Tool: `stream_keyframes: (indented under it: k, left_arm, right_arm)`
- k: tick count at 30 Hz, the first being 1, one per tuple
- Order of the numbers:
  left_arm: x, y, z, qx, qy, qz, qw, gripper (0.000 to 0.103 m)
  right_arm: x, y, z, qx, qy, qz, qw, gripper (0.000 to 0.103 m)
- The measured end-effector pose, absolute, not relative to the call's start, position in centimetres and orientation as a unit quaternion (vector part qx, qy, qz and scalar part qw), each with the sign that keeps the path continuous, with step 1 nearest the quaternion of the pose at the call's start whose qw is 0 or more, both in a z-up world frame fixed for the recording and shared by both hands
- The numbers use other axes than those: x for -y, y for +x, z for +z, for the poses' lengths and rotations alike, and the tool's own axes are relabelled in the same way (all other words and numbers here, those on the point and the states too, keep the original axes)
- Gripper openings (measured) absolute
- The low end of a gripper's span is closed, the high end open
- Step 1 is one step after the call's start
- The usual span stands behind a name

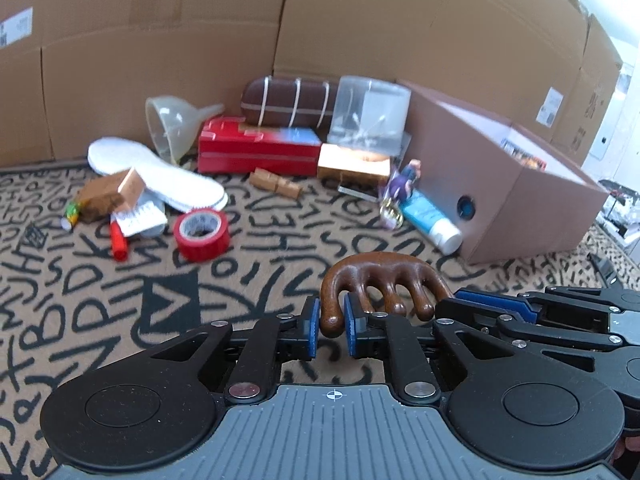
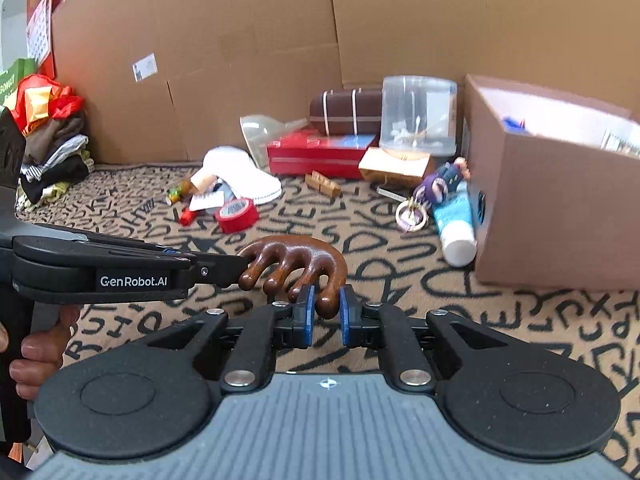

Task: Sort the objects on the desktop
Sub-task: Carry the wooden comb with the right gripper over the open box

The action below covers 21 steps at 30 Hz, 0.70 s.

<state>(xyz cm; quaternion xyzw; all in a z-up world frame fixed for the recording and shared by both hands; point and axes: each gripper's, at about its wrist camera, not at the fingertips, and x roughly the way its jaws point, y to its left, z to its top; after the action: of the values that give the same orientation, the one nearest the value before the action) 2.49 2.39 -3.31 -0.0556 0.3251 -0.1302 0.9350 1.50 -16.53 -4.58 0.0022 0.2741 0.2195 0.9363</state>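
A brown wooden wide-tooth comb [image 1: 380,276] is held in the air above the patterned mat. My left gripper [image 1: 332,322] is shut on the comb's left end tooth. My right gripper [image 2: 325,312] has its blue pads on the comb's [image 2: 296,260] right end tooth. The left gripper also shows in the right wrist view [image 2: 236,266], coming in from the left to the comb. The right gripper shows in the left wrist view [image 1: 452,304] at the comb's right end.
An open brown cardboard box [image 1: 520,184] stands at the right, with a blue-white tube [image 1: 432,220] and key ring figure [image 1: 400,184] beside it. Red tape roll [image 1: 202,232], white insole [image 1: 156,172], red box [image 1: 256,148], clear container [image 1: 368,110], funnel [image 1: 172,124] lie behind. Cardboard walls enclose the mat.
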Motion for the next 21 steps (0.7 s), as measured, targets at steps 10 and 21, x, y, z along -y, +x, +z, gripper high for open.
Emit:
stream_keyframes:
  k: [10, 21]
  left_arm:
    - [0.3, 2.9, 0.8, -0.271, -0.038, -0.156, 0.949, 0.024]
    - [5.4, 5.9, 5.2, -0.214, -0.023, -0.194, 0.957, 0.024]
  right_arm:
    - [18.7, 0.9, -1.5, -0.214, 0.001, 0.195, 0.957, 0.015]
    - [22.7, 2.2, 2.0, -0.143, -0.007, 0.148, 0.979, 0.015]
